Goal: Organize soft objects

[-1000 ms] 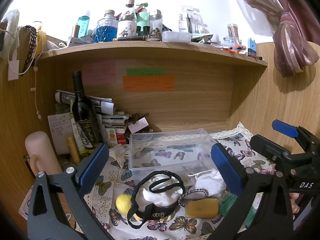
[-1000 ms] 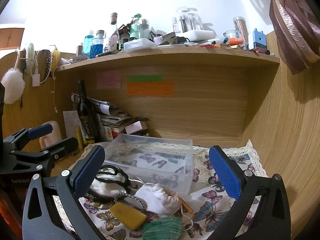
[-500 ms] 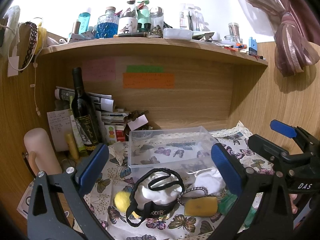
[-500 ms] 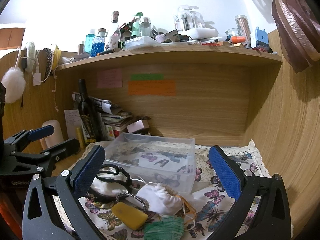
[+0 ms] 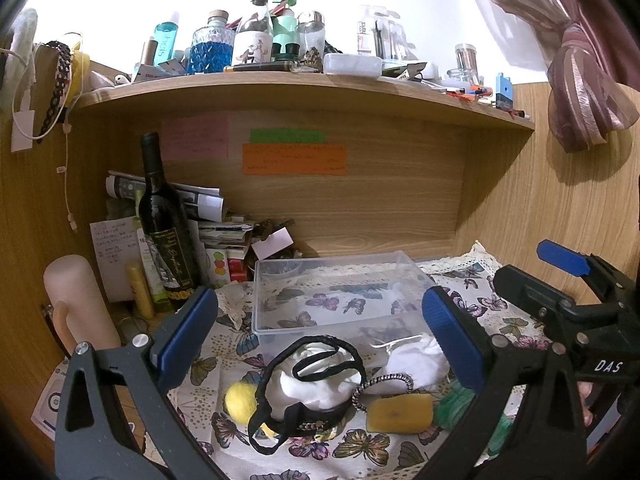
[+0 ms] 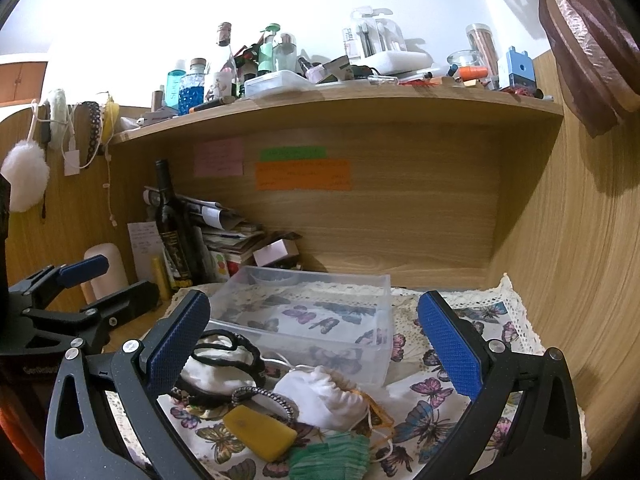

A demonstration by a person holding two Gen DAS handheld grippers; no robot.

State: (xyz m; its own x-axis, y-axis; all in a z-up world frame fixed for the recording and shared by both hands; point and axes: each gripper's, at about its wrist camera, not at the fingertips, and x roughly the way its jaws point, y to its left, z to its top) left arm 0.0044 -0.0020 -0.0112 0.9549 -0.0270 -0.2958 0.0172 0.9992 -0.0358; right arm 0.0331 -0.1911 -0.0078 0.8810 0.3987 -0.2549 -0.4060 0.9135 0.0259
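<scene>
A pile of soft things lies on the butterfly cloth point(image 5: 360, 448) in front of a clear plastic box point(image 5: 336, 296): a white cloth with black headbands point(image 5: 316, 376), a yellow ball point(image 5: 240, 402), a yellow sponge point(image 5: 400, 414), a white pouch point(image 5: 416, 362), a braided hair tie point(image 5: 384, 384) and a green folded cloth point(image 6: 332, 456). The box point(image 6: 308, 312) holds nothing. My left gripper point(image 5: 320, 332) is open above the pile. My right gripper point(image 6: 312, 340) is open above the pouch point(image 6: 324, 398) and sponge point(image 6: 260, 434). Both are empty.
A dark wine bottle point(image 5: 164, 232), stacked papers point(image 5: 216, 232) and a pale pink cylinder point(image 5: 76, 308) stand at the left. A wooden shelf point(image 5: 304, 88) crowded with bottles hangs overhead. Wooden walls close the nook at the back and right point(image 6: 580, 260).
Both views have shifted slightly; the pile and box sit a little lower in the left wrist view. Nothing was taken hold of and both grippers stay open.
</scene>
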